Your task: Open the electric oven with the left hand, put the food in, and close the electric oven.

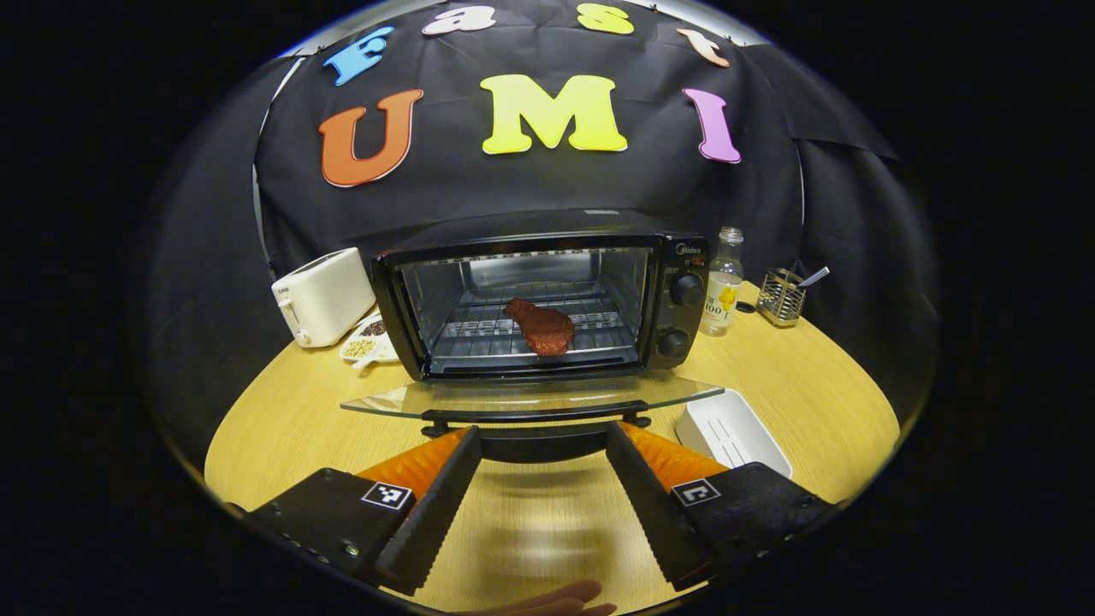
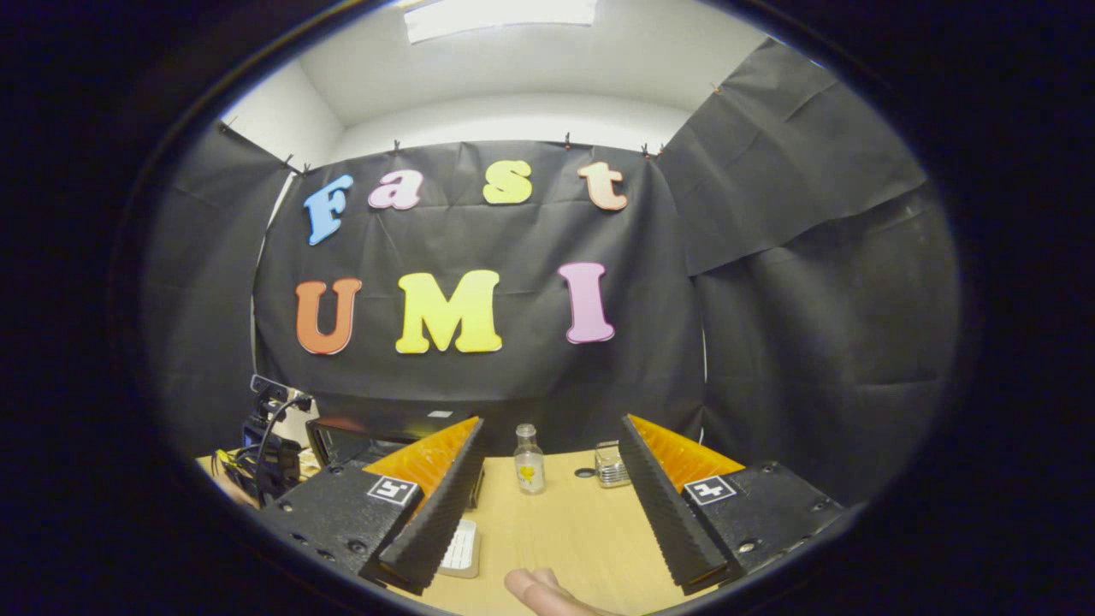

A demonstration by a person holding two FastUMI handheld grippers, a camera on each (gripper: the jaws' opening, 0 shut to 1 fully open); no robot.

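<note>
The oven (image 1: 547, 299) stands on the wooden surface (image 1: 796, 385) with its glass door (image 1: 530, 398) folded down flat; the meat (image 1: 541, 327) lies on the rack inside; the left claw (image 1: 541, 445) gapes wide before the door's handle, gripping nothing; the right claw (image 2: 552, 462) is raised, spread apart and empty.

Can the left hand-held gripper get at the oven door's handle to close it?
Probably yes: the left hand-held gripper is open, with the door handle of the lowered glass door just ahead and nothing between.
</note>
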